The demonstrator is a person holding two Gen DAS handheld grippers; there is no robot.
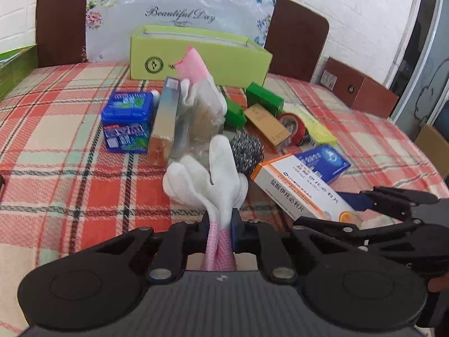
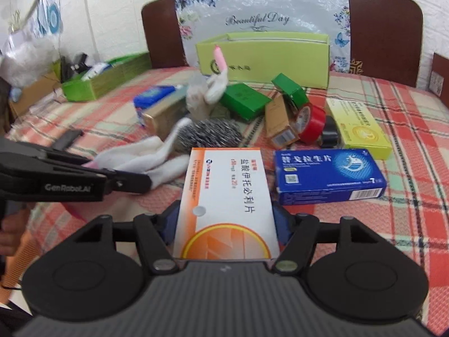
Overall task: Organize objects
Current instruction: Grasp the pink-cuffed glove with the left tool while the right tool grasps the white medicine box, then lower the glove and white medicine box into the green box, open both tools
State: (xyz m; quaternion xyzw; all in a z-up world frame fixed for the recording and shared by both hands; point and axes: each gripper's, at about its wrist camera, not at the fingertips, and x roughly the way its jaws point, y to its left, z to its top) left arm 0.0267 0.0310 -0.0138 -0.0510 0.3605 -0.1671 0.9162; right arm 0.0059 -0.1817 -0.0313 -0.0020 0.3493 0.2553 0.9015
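Your left gripper [image 1: 220, 226] has its jaws pinching the white glove [image 1: 207, 179] by its pink cuff; your right gripper [image 2: 224, 221] clamps the orange-white medicine box [image 2: 227, 193]. Carry each level, above the clutter, toward the yellow-green box [image 2: 263, 56] at 12 o'clock on the bed; its contents are hidden. The green tray [image 2: 92, 84] at 10 o'clock holds assorted items.

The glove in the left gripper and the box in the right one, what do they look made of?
Glove: soft knit fabric, likely cotton, matte white with a pink ribbed cuff; it sags limply. Medicine box: thin printed cardboard, slightly glossy, with crisp folded edges.
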